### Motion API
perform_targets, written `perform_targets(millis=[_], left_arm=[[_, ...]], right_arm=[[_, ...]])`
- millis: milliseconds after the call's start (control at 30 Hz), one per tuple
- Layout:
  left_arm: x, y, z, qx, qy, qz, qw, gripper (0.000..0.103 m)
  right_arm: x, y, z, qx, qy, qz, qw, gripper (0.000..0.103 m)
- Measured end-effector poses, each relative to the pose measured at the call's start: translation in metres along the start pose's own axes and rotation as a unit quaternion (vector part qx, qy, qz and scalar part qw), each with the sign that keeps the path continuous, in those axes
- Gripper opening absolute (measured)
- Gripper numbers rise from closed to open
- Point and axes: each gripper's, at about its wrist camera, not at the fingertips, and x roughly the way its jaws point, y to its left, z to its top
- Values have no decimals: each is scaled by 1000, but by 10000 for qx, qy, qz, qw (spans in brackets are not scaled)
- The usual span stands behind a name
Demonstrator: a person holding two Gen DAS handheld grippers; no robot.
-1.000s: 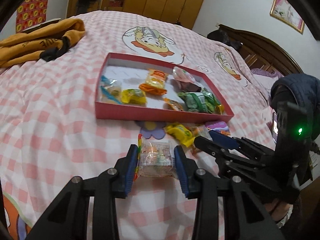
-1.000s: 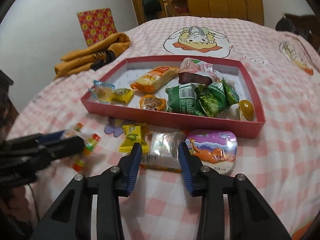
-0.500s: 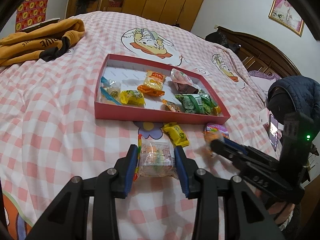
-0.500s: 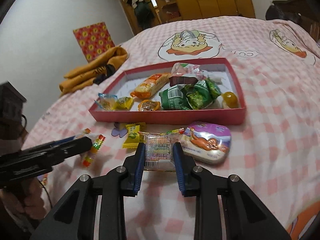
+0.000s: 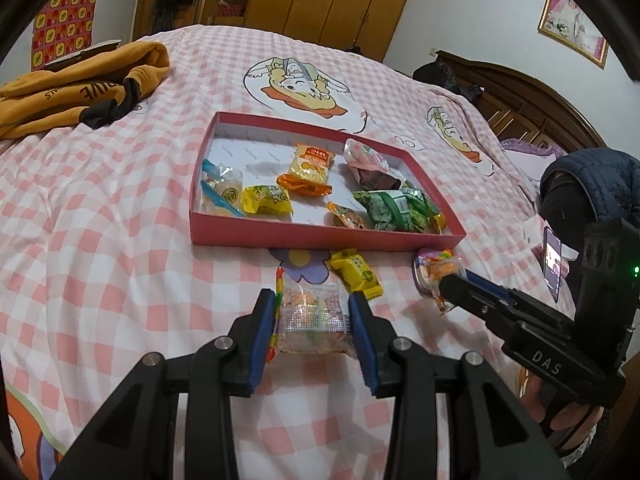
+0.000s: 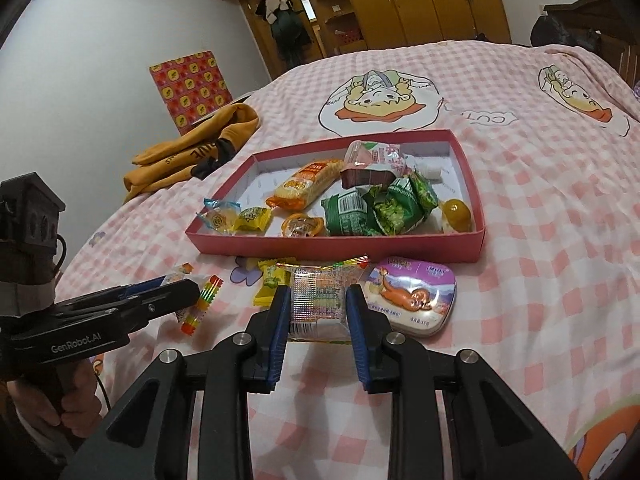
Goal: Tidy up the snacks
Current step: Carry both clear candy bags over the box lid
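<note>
1. Left wrist view: left gripper [image 5: 313,316] closed on clear snack packet [image 5: 312,317], blue pads touching both sides of it, rainbow strip of the wrapper against the left pad; packet just above the pink-checked bedspread [image 5: 100,216], near side of the red tray [image 5: 328,236]; yellow candy [image 5: 357,275] on the spread betw. packet and tray wall.
2. Same view, in tray: orange biscuit pack [image 5: 308,168], yellow sweet [image 5: 266,199], blue-edged clear sweet [image 5: 222,192], green packs [image 5: 396,208], pink pouch [image 5: 366,158]; print on these too small to read.
3. Same view, right side: right gripper [image 5: 444,286] w/ 2nd clear packet [image 5: 436,270] at its tip, over the tin; "DAS" on its body; green LED lit; fingers of a hand [image 5: 560,416] under the handle.
4. Same view, far left: orange hoodie [image 5: 80,88], letters on it upside down, partly "...IVE".
5. Right wrist view: right gripper [image 6: 318,312] clamped on 2nd clear packet [image 6: 318,300], held off the spread, just in front of tray [image 6: 340,246]; purple tin [image 6: 412,298] w/ cartoon dinosaur just right of it, tin label unreadable; yellow candy [image 6: 272,282] to its left.
6. Same view, left: left gripper [image 6: 192,294] pinching its packet [image 6: 190,300]; "GenRobot.AI" on the body; "CUT.." in a bubble on the spread print.
</note>
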Motion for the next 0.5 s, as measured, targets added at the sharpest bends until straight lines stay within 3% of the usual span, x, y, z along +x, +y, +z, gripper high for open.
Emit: perform_targets(millis=[500], left_arm=[[8,-5,42,335,-256,127,9990,39]], right_arm=[[14,20,47,-326,-293,293,9986,29]])
